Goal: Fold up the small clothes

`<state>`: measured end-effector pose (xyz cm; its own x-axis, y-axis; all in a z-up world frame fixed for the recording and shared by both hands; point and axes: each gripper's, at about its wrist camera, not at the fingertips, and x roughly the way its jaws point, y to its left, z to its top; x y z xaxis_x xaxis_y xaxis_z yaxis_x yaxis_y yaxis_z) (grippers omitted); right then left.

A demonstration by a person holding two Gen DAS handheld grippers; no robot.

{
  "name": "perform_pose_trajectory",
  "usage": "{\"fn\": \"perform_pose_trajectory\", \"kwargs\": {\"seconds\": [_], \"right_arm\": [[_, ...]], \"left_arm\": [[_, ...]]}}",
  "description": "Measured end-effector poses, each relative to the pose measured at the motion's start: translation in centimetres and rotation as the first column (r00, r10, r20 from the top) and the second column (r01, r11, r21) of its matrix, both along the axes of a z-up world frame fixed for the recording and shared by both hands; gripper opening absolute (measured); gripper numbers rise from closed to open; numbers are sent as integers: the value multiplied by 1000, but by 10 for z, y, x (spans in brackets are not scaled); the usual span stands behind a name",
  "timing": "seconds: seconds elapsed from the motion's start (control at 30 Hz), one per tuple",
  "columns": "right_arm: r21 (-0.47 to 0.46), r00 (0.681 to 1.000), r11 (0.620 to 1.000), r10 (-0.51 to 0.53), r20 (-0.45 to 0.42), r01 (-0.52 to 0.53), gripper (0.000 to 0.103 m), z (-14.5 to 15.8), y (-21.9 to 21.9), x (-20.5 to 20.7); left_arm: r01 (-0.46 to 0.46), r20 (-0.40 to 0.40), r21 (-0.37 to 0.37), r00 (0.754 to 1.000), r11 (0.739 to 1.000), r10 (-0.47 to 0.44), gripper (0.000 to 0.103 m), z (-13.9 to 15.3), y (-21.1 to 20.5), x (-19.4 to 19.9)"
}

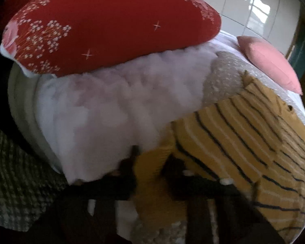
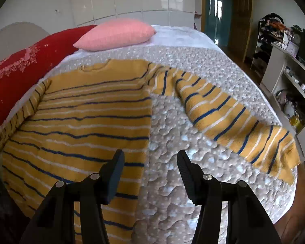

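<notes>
The striped yellow sweater (image 2: 87, 118) lies flat on the quilted bed cover (image 2: 193, 77), one sleeve (image 2: 233, 122) flung out well away from the pink pillow (image 2: 116, 33). The right gripper (image 2: 150, 162) hovers released over the sweater's side edge. The left gripper (image 1: 150, 174) is clamped on the sweater's yellow fabric, beside the red pillow (image 1: 111, 24).

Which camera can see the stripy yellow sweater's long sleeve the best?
The right wrist view. There the sweater lies flat on the bed with its sleeve stretched out to the side. The left wrist view is blurry and shows only part of the sweater's striped body, close up.
</notes>
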<state>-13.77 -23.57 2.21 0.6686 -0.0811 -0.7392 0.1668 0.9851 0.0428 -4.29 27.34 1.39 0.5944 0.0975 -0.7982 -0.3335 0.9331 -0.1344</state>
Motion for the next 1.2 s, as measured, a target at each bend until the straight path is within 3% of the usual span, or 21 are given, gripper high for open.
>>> {"fn": "perform_pose_trajectory", "kwargs": {"seconds": [0.1, 0.17, 0.23, 0.37, 0.47, 0.6, 0.67, 0.8, 0.9, 1.1, 1.13, 1.2], "right_arm": [[0, 1000, 1000, 12, -3, -12, 58, -1, 5, 1], [-16, 1000, 1000, 23, 0, -23, 58, 1, 10, 2], [-27, 999, 999, 33, 6, -33, 58, 2, 14, 3], [-15, 999, 999, 43, 14, -43, 58, 2, 18, 4], [3, 999, 999, 46, 10, -46, 58, -3, 17, 4], [37, 999, 999, 36, 10, -37, 58, -9, 13, 2], [57, 1000, 998, 27, 14, -28, 58, -10, 9, 0], [79, 999, 997, 17, 33, -19, 58, -10, 4, -8], [92, 999, 996, 9, 46, -13, 58, -11, -4, -14], [192, 998, 981, -40, 56, 28, 58, -20, -33, -26], [205, 997, 978, -46, 55, 34, 58, -22, -37, -27], [228, 996, 972, -65, 53, 52, 58, -25, -46, -31]], "left_arm": [[-52, -12, 51, 999, 997, 53, 10, 15, 14, 4], [-136, 4, 175, 990, 975, 138, 8, 32, 26, 10], [-212, 40, 250, 977, 945, 209, 8, 54, 42, 15], [-295, 114, 306, 955, 905, 273, 8, 94, 61, 17], [-277, 154, 310, 959, 909, 240, 8, 119, 52, 19], [-152, 178, 280, 978, 948, 105, 8, 139, 4, 23], [-47, 189, 248, 982, 967, 0, 8, 147, -37, 24], [178, 180, 204, 960, 963, -216, 8, 153, -137, 37], [319, 146, 136, 930, 938, -338, 8, 147, -203, 60], [538, 123, 17, 835, 843, -536, 9, 129, -348, 102], [578, 110, -38, 813, 815, -572, 15, 119, -373, 112], [609, 89, -107, 793, 786, -603, 25, 105, -399, 122]]}}
